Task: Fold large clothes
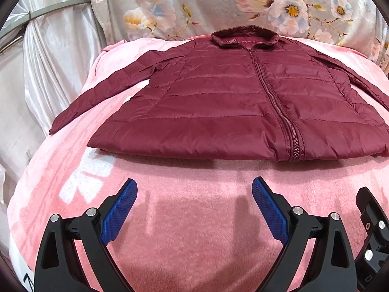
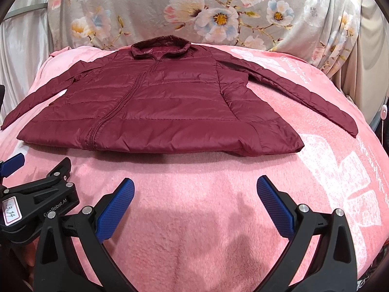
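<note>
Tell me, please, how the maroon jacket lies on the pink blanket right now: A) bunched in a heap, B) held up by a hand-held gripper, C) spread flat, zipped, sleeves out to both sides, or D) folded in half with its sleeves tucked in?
C: the maroon jacket lies flat on the pink blanket, zipper closed, sleeves angled outward, with both hand-held grippers open short of its hem.

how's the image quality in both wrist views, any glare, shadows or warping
Left wrist view: sharp, evenly lit, soft sheen on the jacket, gripper shadows on the pink blanket, strong fisheye bowing and dark corners. Right wrist view: same warping, mild sheen on the jacket, faint shadows ahead of the right gripper.
</note>
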A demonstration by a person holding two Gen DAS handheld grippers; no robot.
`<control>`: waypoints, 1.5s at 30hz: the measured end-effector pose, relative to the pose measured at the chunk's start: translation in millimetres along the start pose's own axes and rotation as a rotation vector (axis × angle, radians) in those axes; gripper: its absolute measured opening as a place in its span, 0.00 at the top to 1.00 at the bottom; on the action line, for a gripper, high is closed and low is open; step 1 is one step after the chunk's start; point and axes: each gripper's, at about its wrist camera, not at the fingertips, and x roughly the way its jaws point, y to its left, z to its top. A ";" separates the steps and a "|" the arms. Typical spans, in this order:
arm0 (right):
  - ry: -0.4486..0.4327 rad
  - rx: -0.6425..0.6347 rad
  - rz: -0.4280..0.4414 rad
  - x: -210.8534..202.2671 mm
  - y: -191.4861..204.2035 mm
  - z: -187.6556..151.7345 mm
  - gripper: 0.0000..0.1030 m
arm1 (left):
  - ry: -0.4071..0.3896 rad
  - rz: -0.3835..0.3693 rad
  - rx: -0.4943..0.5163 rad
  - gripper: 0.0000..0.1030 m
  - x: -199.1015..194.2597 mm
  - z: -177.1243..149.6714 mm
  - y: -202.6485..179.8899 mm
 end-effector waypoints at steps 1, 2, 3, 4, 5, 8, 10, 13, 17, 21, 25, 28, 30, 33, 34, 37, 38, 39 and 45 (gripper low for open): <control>0.003 0.003 0.002 0.6 -0.5 -0.9 0.05 | 0.001 -0.001 0.002 0.09 0.1 0.0 -0.1; 0.004 0.004 0.001 1.6 -0.6 -1.5 0.05 | 0.000 0.001 0.002 0.09 0.2 -0.1 0.1; 0.006 0.006 0.002 2.4 -0.9 -2.0 0.05 | -0.001 0.002 0.001 0.09 -0.1 -0.8 0.2; 0.006 0.008 0.002 1.8 -1.1 -2.4 0.05 | -0.002 -0.001 0.000 0.09 -0.2 -0.9 0.5; 0.005 0.010 0.002 1.5 -1.4 -2.8 0.05 | -0.003 -0.001 -0.001 0.09 -0.2 -1.0 0.7; 0.004 0.009 0.001 1.2 -1.3 -3.2 0.05 | -0.003 0.001 -0.005 0.10 0.0 -2.5 1.1; 0.004 0.008 0.001 1.0 -1.3 -2.8 0.05 | -0.005 0.001 -0.003 0.09 0.0 -3.0 0.4; -0.004 -0.002 -0.004 0.3 -0.3 -3.2 0.05 | -0.016 0.007 0.000 0.10 -1.0 -3.9 -0.3; -0.011 -0.013 -0.008 -1.0 1.3 -3.9 0.05 | -0.022 0.012 0.003 0.09 -1.4 -3.9 -1.6; -0.009 -0.007 -0.005 -0.7 1.7 -4.6 0.05 | -0.021 0.010 0.002 0.09 -1.3 -4.5 -1.4; -0.008 -0.002 -0.001 -0.7 2.0 -4.8 0.05 | -0.024 0.011 -0.002 0.09 -2.8 -5.5 -0.9; -0.008 -0.004 -0.001 -0.6 1.6 -4.5 0.05 | -0.023 0.011 -0.002 0.09 -2.5 -5.3 -0.6; -0.007 -0.002 -0.001 -0.6 1.4 -4.5 0.05 | -0.020 0.009 -0.003 0.09 -2.4 -5.4 -0.5; -0.008 -0.002 -0.001 -0.5 1.7 -4.5 0.05 | -0.020 0.010 -0.007 0.09 -2.5 -4.2 1.1; -0.008 -0.003 -0.001 -0.6 1.8 -4.5 0.05 | -0.020 0.010 -0.008 0.09 -2.6 -4.1 1.4; -0.008 -0.004 -0.002 -0.6 1.8 -4.5 0.05 | -0.020 0.010 -0.005 0.09 -2.4 -4.3 1.4; -0.008 -0.002 -0.001 -0.6 1.3 -4.6 0.05 | -0.021 0.010 -0.005 0.09 -2.5 -4.4 1.3; -0.008 -0.002 -0.002 -0.6 1.3 -4.6 0.05 | -0.021 0.011 -0.006 0.09 -2.7 -4.3 1.8; -0.008 -0.002 -0.002 -0.6 1.4 -4.7 0.05 | -0.022 0.011 -0.007 0.10 -2.6 -4.1 2.2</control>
